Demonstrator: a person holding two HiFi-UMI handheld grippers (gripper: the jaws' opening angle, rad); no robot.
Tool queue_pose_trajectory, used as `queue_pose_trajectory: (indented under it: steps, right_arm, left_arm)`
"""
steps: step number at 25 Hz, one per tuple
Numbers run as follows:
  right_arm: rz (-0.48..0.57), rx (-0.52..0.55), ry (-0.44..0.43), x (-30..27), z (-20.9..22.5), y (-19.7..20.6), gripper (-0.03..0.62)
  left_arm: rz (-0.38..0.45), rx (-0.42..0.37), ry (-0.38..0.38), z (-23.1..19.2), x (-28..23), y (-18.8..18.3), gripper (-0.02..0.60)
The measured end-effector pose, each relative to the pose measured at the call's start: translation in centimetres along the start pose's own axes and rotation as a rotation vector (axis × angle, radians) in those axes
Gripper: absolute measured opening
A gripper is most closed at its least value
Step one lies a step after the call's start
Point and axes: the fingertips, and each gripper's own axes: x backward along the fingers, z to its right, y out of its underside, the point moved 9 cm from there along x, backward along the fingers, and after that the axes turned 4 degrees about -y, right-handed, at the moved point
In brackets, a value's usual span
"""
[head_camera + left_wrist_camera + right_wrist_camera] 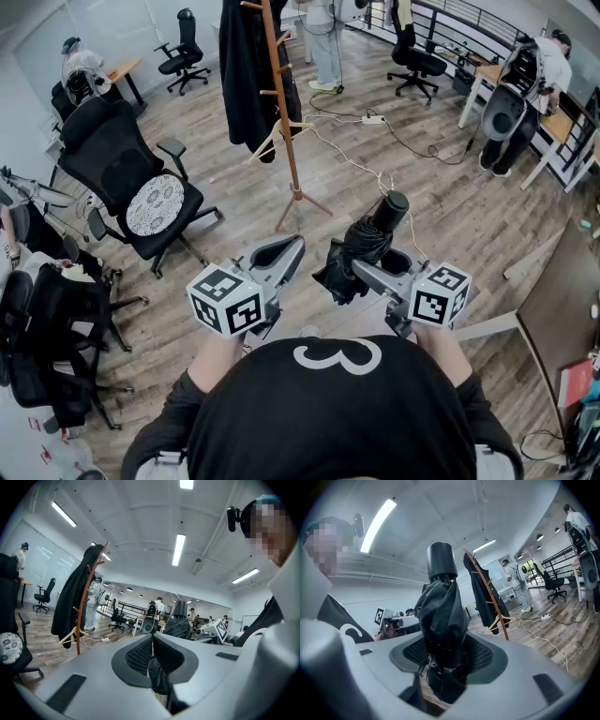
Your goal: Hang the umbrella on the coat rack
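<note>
Umbrella [440, 616], one, grasped by right tongs [446, 643]; left tongs [151, 641] clenched; one coat rack [292, 169].

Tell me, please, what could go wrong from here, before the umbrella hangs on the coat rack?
1. The right claw grips the umbrella by its loose folded cloth, so it may slip or sag on the way.
2. A power strip lies on the floor near the coat rack; the person could trip on it.
3. A dark coat and a hanger hang on the rack, so the umbrella might snag on them.
</note>
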Motion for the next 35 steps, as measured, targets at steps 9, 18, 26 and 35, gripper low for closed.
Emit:
queue_pose_trajectory:
  steps: [9,18,26,35]
  right_arm:
    - [0.051,-0.023,-0.018,2.0,0.3,0.1,0.249]
    - [0.065,-0.022,-0.026,1.8,1.3,0.0,0.250]
    - [0.070,-0.007,-0.038,0.5,2.7,-1.0,0.250]
    - [0.068,0.028,-0.035,-2.2,5.5,-2.3,0.250]
  left_arm:
    - [-0.028,-0.030,0.019,1.8,-0.9,0.4,0.021]
    - [-0.050,-0.036,0.010,1.2,-2.0,0.6,0.021]
    - [-0.037,-0.033,-0.001,-0.4,-3.2,0.0,0.021]
    - [-0.036,-0.049,0.002,-3.6,-5.5,-0.8,0.021]
